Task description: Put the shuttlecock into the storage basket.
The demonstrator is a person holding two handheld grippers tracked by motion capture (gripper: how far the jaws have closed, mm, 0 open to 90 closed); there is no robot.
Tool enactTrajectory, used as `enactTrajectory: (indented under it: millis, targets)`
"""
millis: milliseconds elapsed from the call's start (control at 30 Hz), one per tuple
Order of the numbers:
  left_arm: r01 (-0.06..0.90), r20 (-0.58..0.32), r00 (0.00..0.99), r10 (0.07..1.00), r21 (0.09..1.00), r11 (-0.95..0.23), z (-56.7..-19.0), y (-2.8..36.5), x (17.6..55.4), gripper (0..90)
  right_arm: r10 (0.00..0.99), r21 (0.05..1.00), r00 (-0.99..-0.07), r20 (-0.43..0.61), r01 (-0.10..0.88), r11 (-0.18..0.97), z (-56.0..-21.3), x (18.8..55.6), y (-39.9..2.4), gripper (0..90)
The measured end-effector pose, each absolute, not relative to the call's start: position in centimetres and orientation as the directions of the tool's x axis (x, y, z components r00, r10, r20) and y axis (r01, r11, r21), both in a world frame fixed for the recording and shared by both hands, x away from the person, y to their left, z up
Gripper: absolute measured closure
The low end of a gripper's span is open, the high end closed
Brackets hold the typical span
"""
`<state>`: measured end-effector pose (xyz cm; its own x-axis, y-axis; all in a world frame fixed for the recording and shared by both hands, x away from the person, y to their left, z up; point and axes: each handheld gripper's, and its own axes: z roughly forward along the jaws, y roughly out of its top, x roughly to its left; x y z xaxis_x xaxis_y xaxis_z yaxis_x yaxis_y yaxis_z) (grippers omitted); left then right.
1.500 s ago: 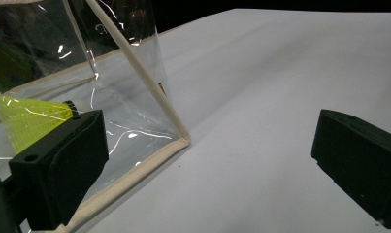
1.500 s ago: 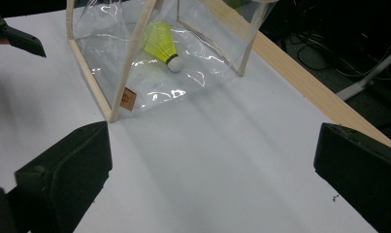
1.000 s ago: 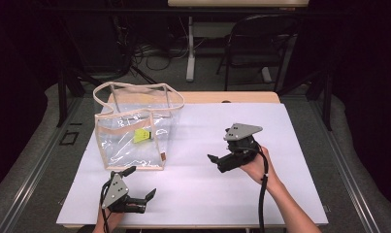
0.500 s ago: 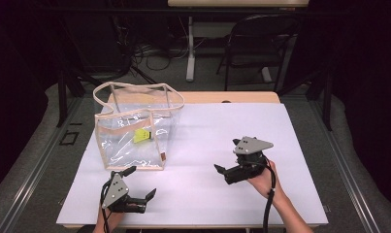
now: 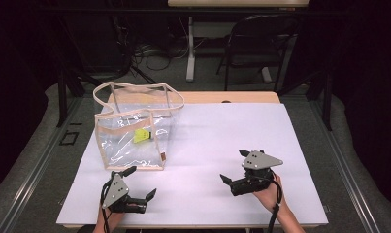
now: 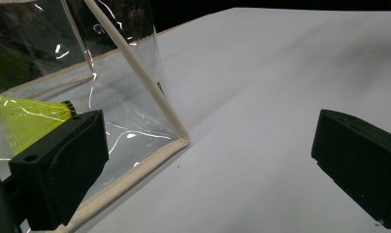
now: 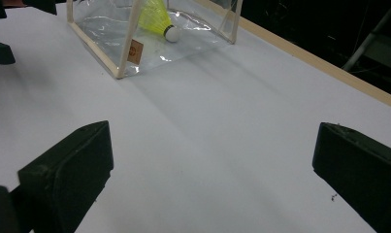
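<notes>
A white bench [image 5: 207, 145] spans the middle of the high view. At its upper left stands a clear plastic tote bag [image 5: 135, 131] with beige trim, and a yellow shuttlecock [image 5: 141, 136] lies inside it. At lower right, the right claw [image 5: 235, 168] sits released, jaws spread wide with nothing between them. At lower left, just below the bag, the left claw [image 5: 140, 182] is likewise released and empty.

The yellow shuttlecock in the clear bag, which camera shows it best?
The right gripper view: the shuttlecock shows its yellow skirt and white cork through the clear bag. The high view shows a small yellow patch; the left gripper view shows part of the skirt behind a jaw.
</notes>
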<state>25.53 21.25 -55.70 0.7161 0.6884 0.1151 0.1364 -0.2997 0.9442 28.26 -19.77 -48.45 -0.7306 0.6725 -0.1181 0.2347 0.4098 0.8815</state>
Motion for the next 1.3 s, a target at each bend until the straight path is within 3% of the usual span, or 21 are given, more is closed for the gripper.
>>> enactTrajectory:
  millis: [1300]
  targets:
    - [0.142,0.121,0.718,0.685,0.938,-0.315,-55.8,21.1,25.5,0.0,0.666,0.903,-0.723,-0.184,0.144,0.406,-53.4,24.1,-23.7,0.9]
